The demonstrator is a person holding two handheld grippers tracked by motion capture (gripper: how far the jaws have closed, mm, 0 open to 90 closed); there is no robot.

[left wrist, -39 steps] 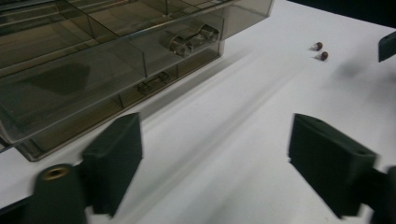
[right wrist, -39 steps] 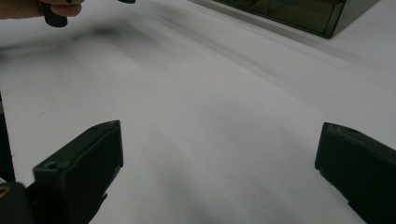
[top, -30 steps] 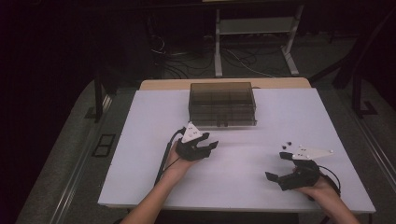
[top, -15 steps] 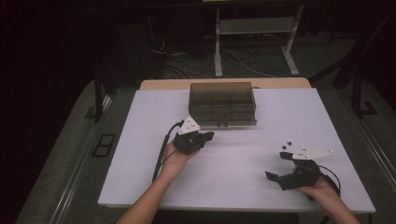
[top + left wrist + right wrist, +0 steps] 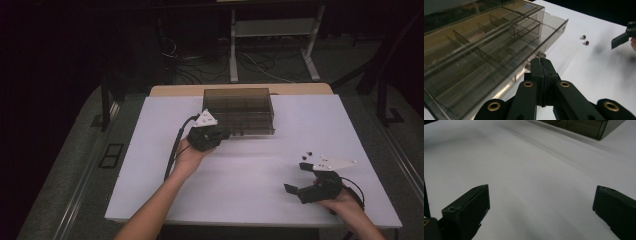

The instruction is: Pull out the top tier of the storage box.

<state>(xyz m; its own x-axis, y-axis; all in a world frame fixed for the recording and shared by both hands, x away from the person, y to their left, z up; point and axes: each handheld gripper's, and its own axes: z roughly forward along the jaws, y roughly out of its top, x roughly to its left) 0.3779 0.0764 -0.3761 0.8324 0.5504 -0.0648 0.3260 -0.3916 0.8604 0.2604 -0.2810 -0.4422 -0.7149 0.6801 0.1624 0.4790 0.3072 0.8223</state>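
The left gripper [image 5: 223,134] sat at the front left corner of a smoky transparent organizer box [image 5: 239,110] that stood toward the far middle of the white table [image 5: 250,170]. In the left gripper view its fingers [image 5: 541,75] were pressed together, tips right by the box's front edge near a small metal latch [image 5: 541,54]; whether they pinched anything or merely touched the box could not be made out from that angle. The box [image 5: 486,50] showed several long compartments set apart by thin dividers, and its contents were too dim to tell.

The right gripper [image 5: 301,181] rested low over the near right part of the table, well apart from the box, held in the person's right hand [image 5: 345,200]. Its fingers [image 5: 466,207] were spread wide over bare white table, gripping nothing. Two small dark red pieces [image 5: 585,40] lay on the table just beyond the right gripper, between it and the box; in the high view they appeared as tiny dots [image 5: 308,153].
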